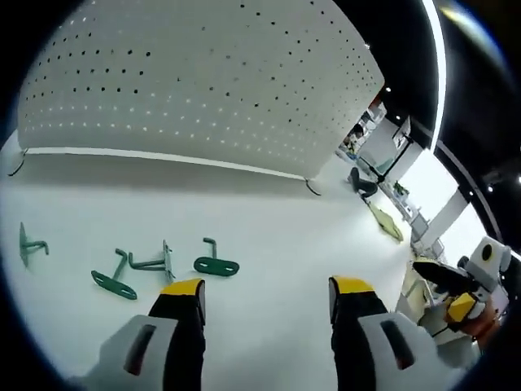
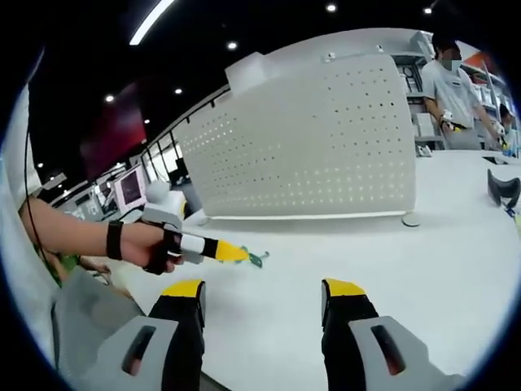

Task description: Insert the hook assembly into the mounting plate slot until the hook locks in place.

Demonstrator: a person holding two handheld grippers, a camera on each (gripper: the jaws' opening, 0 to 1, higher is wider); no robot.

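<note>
A white pegboard [image 1: 203, 81] stands upright across the far side of the white table [image 1: 277, 236]. Several green hooks lie on the table before it: one [image 1: 216, 263] just ahead of my left jaw, two more [image 1: 155, 262] [image 1: 114, 282] to its left, and one [image 1: 31, 244] far left. My left gripper [image 1: 267, 293] is open above the table with nothing between its yellow tips. In the right gripper view a hand holds the left gripper [image 2: 230, 253] low over the table, with a green hook [image 2: 256, 259] just past its tip. The pegboard [image 2: 309, 147] stands behind. My right gripper [image 2: 264, 289] is open and holds nothing.
The right gripper [image 1: 460, 301] shows at the right edge of the left gripper view. A black object [image 2: 505, 189] lies on the table at far right. A person [image 2: 456, 90] stands behind the pegboard's right end. Shelves and desks fill the background.
</note>
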